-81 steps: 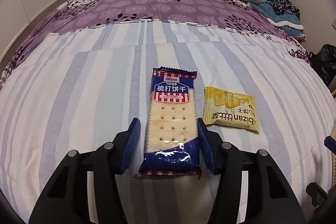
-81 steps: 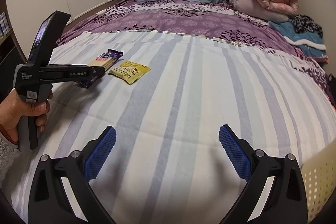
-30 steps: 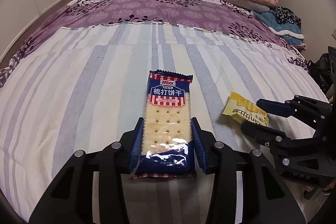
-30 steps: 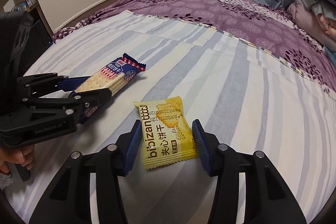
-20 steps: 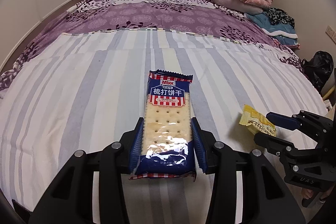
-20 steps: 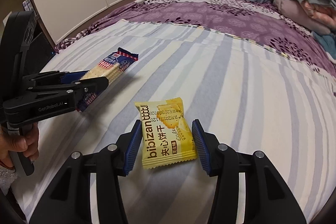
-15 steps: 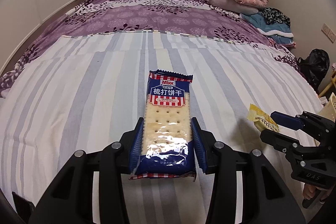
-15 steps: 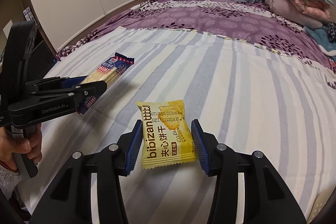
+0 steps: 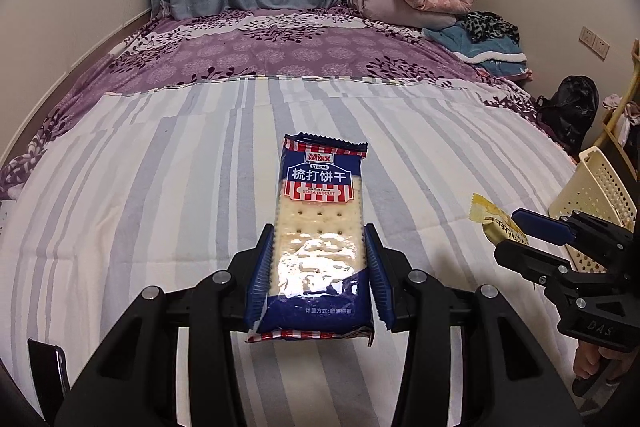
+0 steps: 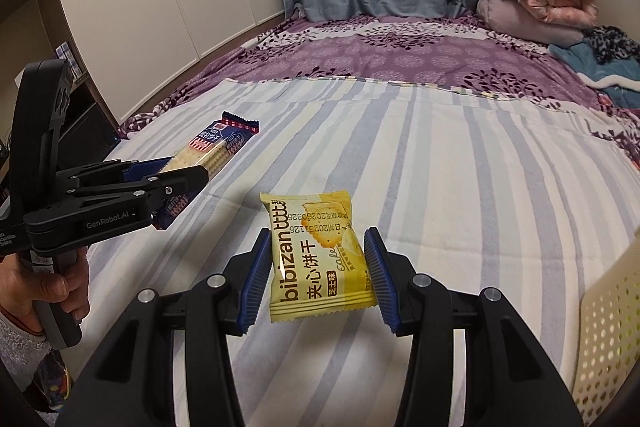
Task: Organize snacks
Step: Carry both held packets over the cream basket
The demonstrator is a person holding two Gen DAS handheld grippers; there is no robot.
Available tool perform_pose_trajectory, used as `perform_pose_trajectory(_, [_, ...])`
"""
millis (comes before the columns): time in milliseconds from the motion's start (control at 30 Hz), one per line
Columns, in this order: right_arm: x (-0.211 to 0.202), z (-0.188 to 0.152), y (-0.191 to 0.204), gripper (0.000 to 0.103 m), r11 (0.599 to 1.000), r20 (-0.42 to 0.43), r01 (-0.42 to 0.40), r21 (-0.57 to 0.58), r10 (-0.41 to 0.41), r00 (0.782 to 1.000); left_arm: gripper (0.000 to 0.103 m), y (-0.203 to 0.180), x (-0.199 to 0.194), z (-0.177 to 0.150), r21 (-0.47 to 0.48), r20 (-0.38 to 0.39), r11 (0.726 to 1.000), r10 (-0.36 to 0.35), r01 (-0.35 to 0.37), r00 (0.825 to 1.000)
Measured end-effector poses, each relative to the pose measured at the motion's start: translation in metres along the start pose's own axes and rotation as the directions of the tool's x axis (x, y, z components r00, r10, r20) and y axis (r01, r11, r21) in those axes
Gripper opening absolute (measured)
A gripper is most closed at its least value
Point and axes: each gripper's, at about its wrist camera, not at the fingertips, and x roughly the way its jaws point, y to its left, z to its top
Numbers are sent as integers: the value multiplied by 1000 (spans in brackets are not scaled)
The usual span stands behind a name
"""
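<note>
Above the bed, both claws, now lifted, clamp snacks: left claw [image 9: 318,269] crackers [image 9: 320,239], right claw [image 10: 316,277] biscuits [image 10: 318,255].

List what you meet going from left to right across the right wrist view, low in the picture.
Person's hand → left gripper holding the blue cracker pack → right gripper holding the yellow biscuit pack → cream perforated basket at the right edge.
</note>
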Motion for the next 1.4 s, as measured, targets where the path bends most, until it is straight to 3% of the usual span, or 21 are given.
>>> perform_pose_trajectory(500, [-69, -23, -30, 47, 994, 116, 43, 100, -54, 992, 45, -52, -35, -10, 98, 27, 995, -36, 33, 999])
perform_pose_trajectory(667, [-99, -35, -52, 47, 985, 156, 83, 151, -106, 982, 45, -75, -41, -11, 135, 30, 989, -60, 56, 998])
perform_pose_trajectory(1033, [-172, -70, -110, 47, 938, 222, 199, 285, -266, 938, 45, -141, -48, -13, 237, 26, 964, -131, 121, 991])
perform_pose_trajectory(1400, [-214, -109, -162, 47, 866, 222, 287, 409, -400, 889, 45, -192, -54, -15, 313, 16, 934, -189, 175, 982])
